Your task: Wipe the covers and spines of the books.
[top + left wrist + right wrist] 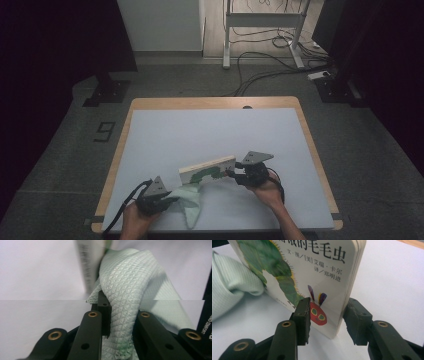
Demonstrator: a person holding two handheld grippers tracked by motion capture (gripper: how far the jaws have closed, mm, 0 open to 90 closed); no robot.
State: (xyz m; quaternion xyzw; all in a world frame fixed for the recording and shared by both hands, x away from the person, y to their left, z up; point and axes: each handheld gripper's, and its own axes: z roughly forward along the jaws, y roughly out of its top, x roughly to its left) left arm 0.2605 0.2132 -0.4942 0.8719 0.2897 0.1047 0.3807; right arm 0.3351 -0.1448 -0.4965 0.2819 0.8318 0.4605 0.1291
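Board book (209, 169) propped on edge mid-table, prob so cover can get wiped. Right gripper (235, 174) clamped on its corner, jaws part-open. Left gripper (167, 201) pinched tight on green cloth (192, 202), just left of book.

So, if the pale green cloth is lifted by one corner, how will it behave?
Probably floppy: the cloth bends softly over in the left claw, which is shut on it. Its waffle weave looks grippy, so slipping seems unlikely. In the high view it lies limp on the table, so it is likely light.
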